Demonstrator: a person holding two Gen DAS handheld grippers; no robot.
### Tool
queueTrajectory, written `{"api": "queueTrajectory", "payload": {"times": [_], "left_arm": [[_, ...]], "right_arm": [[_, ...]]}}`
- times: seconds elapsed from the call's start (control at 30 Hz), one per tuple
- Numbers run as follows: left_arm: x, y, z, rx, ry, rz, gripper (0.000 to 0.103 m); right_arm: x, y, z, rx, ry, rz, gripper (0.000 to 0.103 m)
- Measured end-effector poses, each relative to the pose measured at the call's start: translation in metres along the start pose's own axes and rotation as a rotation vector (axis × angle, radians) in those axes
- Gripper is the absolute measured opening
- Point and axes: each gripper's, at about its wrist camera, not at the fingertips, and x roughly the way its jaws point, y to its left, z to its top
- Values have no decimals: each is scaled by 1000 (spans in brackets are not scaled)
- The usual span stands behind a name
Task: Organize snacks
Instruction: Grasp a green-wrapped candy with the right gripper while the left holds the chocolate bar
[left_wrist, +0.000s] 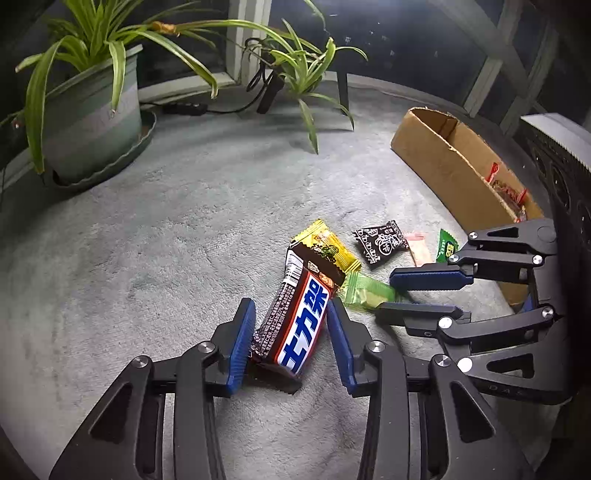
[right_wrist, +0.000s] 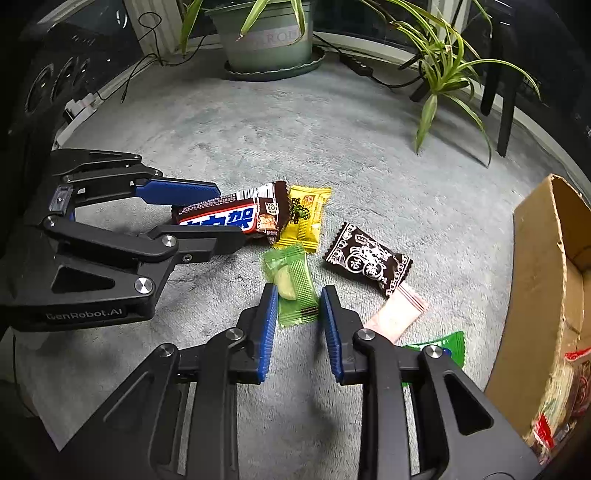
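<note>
Your inventory of surfaces:
- Carpet: grey pile cloth, matt, slightly rough.
- Chocolate bar: glossy plastic-film wrapper, light glinting off it.
- Green candy: translucent, shiny film wrapper.
- Yellow packet: film wrapper with a soft sheen.
- Cardboard box: brown, matt, with a torn, ragged rim.
- Your 2 grippers, left gripper and right gripper: matt black plastic-looking links, bright metal pins, ribbed blue pads.
- Plant pot: smooth green plastic, dull.

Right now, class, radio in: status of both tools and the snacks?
Left tool open around brown chocolate bar. Right tool open around translucent green candy. Cardboard box unobstructed.
</note>
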Motion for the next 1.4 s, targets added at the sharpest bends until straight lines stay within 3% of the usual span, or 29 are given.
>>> {"api": "queueTrajectory", "payload": {"times": [0.23, 0.3, 0.5, 0.6, 0.67, 0.77, 0.8, 0.87, 1.0, 1.17, 1.4], "left_arm": [[-7, 4, -6, -32, -13, -1, 28], [-9, 8, -9, -54, -15, -10, 28], [-13, 12, -15, -75, -15, -10, 28], [-14, 11, -16, -82, -19, -12, 28], [-15, 11, -17, -85, -21, -8, 28], [-15, 12, -18, -94, -24, -11, 28], [-15, 12, -18, -96, -24, -11, 28], [-16, 12, -19, -98, -26, -10, 28], [-18, 9, -19, -95, -29, -11, 28], [-24, 9, -20, -112, -42, -14, 28], [-27, 8, -19, -112, -47, -14, 28]], "right_arm": [[-8, -3, -7, 37, -18, 21, 24], [-12, -5, -8, 50, -23, 29, 4], [-12, -12, -10, 72, -18, 26, 4], [-10, -16, -10, 97, -20, 64, 17], [-8, -11, -7, 74, -16, 53, 33], [-1, -1, -3, 11, 4, 11, 34], [1, 2, -2, -7, 7, -6, 34], [2, 5, 0, -31, 4, -33, 21], [1, 2, 1, -22, 13, -10, 21], [-10, -2, 0, 4, -18, -3, 9], [-13, -9, -4, 52, -31, -3, 5]]}}
